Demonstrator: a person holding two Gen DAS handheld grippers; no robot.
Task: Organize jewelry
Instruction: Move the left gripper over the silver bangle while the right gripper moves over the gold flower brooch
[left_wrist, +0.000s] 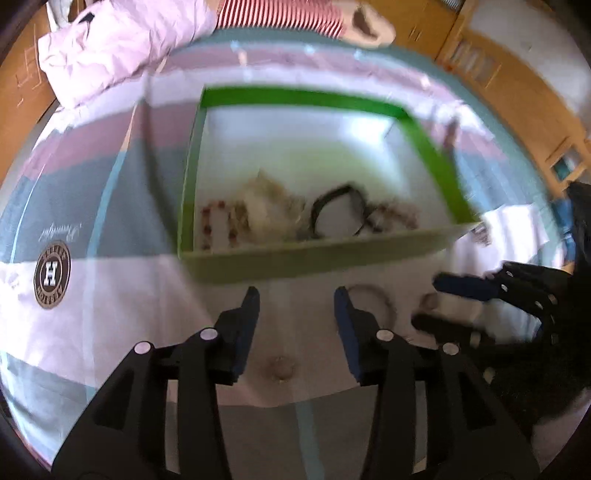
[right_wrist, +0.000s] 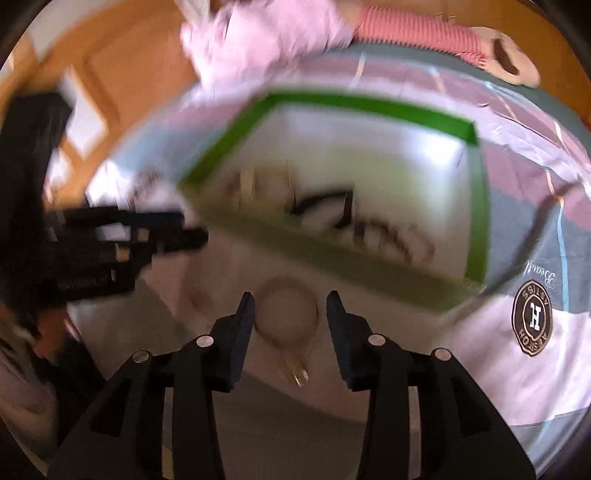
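Note:
A green box (left_wrist: 303, 96) (right_wrist: 369, 103) with a white floor holds a black bangle (left_wrist: 317, 206) (right_wrist: 314, 201), beaded bracelets (left_wrist: 207, 221) and a pale tangle of pieces along its near wall. In front of the box, on the cloth, lies a thin ring bracelet (left_wrist: 369, 286) (right_wrist: 288, 314) with a small clasp. My right gripper (right_wrist: 290, 299) (left_wrist: 424, 301) stands open just above it, a finger on either side, pads apart from it. My left gripper (left_wrist: 295, 299) (right_wrist: 194, 227) is open over bare cloth, with a small round piece (left_wrist: 280, 367) below its fingers. Both views are blurred.
The box rests on a striped pink, grey and white cloth (left_wrist: 110, 317) with a round brown logo (left_wrist: 51, 275) (right_wrist: 532, 319). A pink garment (left_wrist: 118, 44) and a person's striped sleeve (left_wrist: 280, 14) lie beyond the box. Wooden furniture (left_wrist: 498, 74) surrounds the cloth.

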